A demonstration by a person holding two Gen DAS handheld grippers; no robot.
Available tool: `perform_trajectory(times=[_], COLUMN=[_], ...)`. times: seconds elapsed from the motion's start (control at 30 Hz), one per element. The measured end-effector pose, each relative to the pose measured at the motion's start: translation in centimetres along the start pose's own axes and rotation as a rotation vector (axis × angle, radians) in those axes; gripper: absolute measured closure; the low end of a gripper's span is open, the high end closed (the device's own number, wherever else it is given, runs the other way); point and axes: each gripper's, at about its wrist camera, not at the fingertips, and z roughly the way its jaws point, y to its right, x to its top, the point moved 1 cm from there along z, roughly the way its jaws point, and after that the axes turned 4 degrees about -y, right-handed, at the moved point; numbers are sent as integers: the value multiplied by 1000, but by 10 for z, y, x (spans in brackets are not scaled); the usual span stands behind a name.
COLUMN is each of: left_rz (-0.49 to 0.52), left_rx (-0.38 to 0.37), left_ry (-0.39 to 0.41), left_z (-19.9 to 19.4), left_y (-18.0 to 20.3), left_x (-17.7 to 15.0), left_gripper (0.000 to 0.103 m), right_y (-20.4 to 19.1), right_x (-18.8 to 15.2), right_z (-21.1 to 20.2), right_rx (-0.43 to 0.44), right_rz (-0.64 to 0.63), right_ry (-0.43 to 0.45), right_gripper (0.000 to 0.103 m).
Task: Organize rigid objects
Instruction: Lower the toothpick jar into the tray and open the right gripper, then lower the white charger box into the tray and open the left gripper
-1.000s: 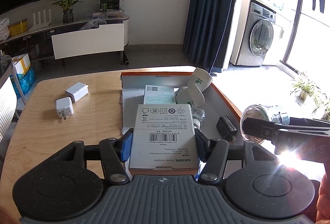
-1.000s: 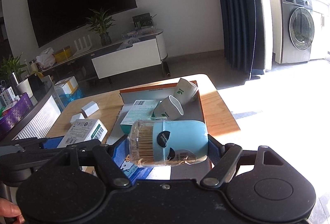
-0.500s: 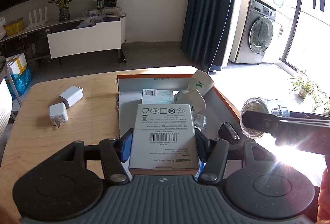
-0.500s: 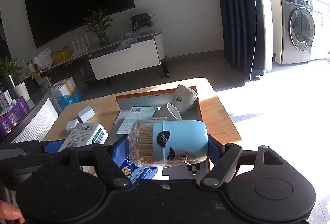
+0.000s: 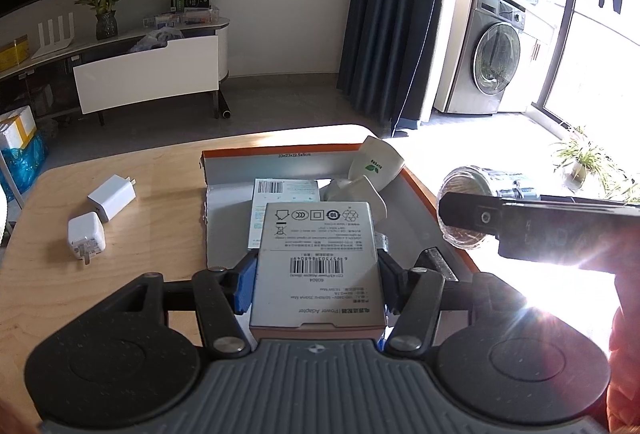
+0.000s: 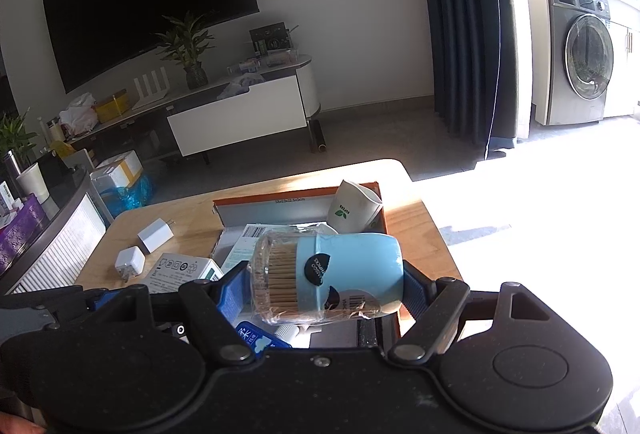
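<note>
My left gripper (image 5: 316, 274) is shut on a white power adapter box (image 5: 318, 258) and holds it above the orange-rimmed tray (image 5: 420, 190). My right gripper (image 6: 324, 284) is shut on a light blue toothpick jar (image 6: 332, 276), held sideways over the tray (image 6: 296, 194). The jar (image 5: 466, 190) and right gripper also show at the right of the left wrist view. Two white paper cups (image 5: 376, 162) and a flat box (image 5: 286, 190) lie in the tray. Two white chargers (image 5: 100, 210) lie on the wooden table, left of the tray.
The wooden table (image 5: 152, 194) ends just beyond the tray. A black item (image 5: 438, 262) lies in the tray at the right. A TV cabinet (image 6: 240, 110), dark curtain and washing machine (image 5: 496, 62) stand beyond. Strong sun glare covers the right side.
Both grippers have risen and drawn back a little with their objects still held. The tray and chargers look farther away than before.
</note>
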Motion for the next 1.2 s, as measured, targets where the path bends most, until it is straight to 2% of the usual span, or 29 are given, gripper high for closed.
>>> perform_trajectory(times=[0.37, 0.77, 0.83, 0.87, 1.07, 1.2], left_rz=[10, 86, 93, 94, 49, 18], left_rx=[-45, -198, -209, -214, -180, -104], left_ry=[-31, -79, -79, -74, -49, -24], left_z=[10, 21, 21, 20, 14, 4], left_y=[6, 31, 32, 32, 19, 3], left_x=[-1, -12, -13, -13, -9, -4], left_gripper=[43, 43, 34, 34, 33, 29], right_y=[5, 6, 7, 8, 6, -1], right_x=[11, 13, 14, 15, 19, 21], right_z=[20, 30, 29, 28, 18, 15], right_rx=[0, -9, -13, -8, 0, 7], right_rz=[2, 6, 15, 19, 24, 17], right_ry=[-25, -49, -44, -37, 4, 19], right_gripper=[12, 11, 12, 12, 12, 12])
